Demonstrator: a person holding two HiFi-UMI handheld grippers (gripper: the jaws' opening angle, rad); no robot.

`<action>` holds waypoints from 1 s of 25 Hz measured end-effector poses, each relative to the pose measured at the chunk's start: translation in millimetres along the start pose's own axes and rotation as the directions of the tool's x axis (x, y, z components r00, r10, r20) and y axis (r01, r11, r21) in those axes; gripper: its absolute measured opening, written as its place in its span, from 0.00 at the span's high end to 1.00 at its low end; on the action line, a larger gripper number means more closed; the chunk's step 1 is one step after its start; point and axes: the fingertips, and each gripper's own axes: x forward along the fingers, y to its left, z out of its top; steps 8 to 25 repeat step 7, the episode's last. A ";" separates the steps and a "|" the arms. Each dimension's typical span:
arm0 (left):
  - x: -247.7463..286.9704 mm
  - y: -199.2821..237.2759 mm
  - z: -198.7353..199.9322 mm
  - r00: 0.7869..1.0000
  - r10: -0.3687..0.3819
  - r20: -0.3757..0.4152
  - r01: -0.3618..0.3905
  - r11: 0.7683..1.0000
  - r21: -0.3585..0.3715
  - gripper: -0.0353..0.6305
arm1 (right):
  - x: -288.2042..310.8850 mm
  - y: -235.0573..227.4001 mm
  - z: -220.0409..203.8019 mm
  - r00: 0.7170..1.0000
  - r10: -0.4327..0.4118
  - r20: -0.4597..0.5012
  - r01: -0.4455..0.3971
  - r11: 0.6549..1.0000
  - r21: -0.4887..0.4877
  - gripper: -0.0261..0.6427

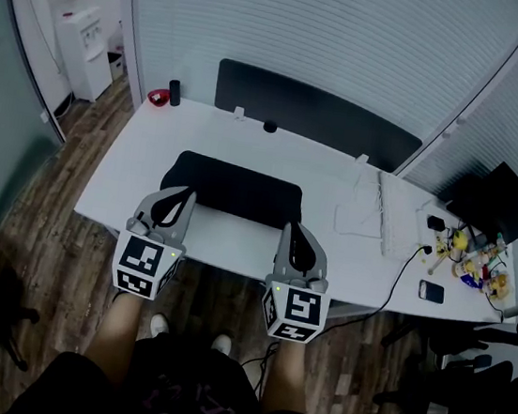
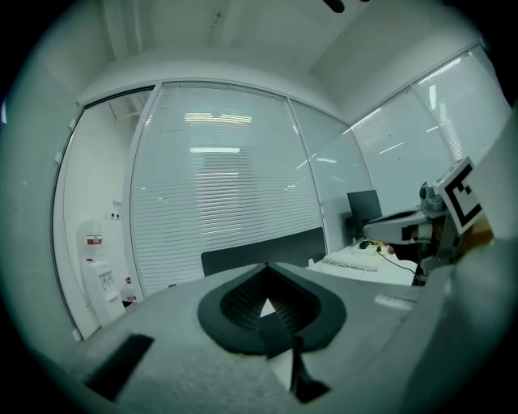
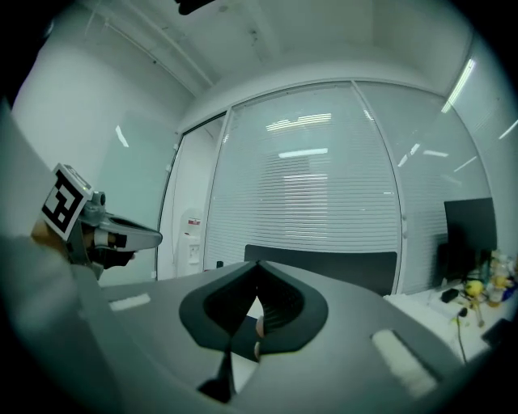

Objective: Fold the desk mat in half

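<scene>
Our left tool (image 1: 182, 199) and right tool (image 1: 291, 228) are both clenched on the desk mat (image 1: 243, 185), at its seven and five o'clock corners, on the white surface (image 1: 239, 142). If one corner leads, the fold could skew, or the thin edge slip free. The mat looks matte black, flat, pliable and round-cornered; the surface looks smooth.

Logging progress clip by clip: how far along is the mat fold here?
Done: the left gripper and right gripper have each shut on a near corner of the desk mat; a dark edge shows between each pair of jaws. In hand: that grip, with the mat lying flat on the white desk. Left: carrying the near edge over to the far edge; no folded-over layer is visible.
</scene>
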 end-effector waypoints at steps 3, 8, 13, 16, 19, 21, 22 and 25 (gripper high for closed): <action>-8.0 -1.2 -1.4 1.000 0.003 0.002 -0.003 1.000 -0.004 0.95 | -7.5 1.3 -3.1 1.000 0.001 -0.005 -0.001 1.000 0.028 0.95; -18.2 -1.7 -6.5 1.000 0.008 -0.010 -0.008 1.000 -0.007 0.95 | -16.7 4.4 -3.2 1.000 0.002 -0.008 -0.002 0.999 0.043 0.95; -18.2 -1.7 -6.5 1.000 0.008 -0.010 -0.008 1.000 -0.007 0.95 | -16.7 4.4 -3.2 1.000 0.002 -0.008 -0.002 0.999 0.043 0.95; -18.2 -1.7 -6.5 1.000 0.008 -0.010 -0.008 1.000 -0.007 0.95 | -16.7 4.4 -3.2 1.000 0.002 -0.008 -0.002 0.999 0.043 0.95; -18.2 -1.7 -6.5 1.000 0.008 -0.010 -0.008 1.000 -0.007 0.95 | -16.7 4.4 -3.2 1.000 0.002 -0.008 -0.002 0.999 0.043 0.95; -18.2 -1.7 -6.5 1.000 0.008 -0.010 -0.008 1.000 -0.007 0.95 | -16.7 4.4 -3.2 1.000 0.002 -0.008 -0.002 0.999 0.043 0.95; -18.2 -1.7 -6.5 1.000 0.008 -0.010 -0.008 1.000 -0.007 0.95 | -16.7 4.4 -3.2 1.000 0.002 -0.008 -0.002 0.999 0.043 0.95; -18.2 -1.7 -6.5 1.000 0.008 -0.010 -0.008 1.000 -0.007 0.95 | -16.7 4.4 -3.2 1.000 0.002 -0.008 -0.002 0.999 0.043 0.95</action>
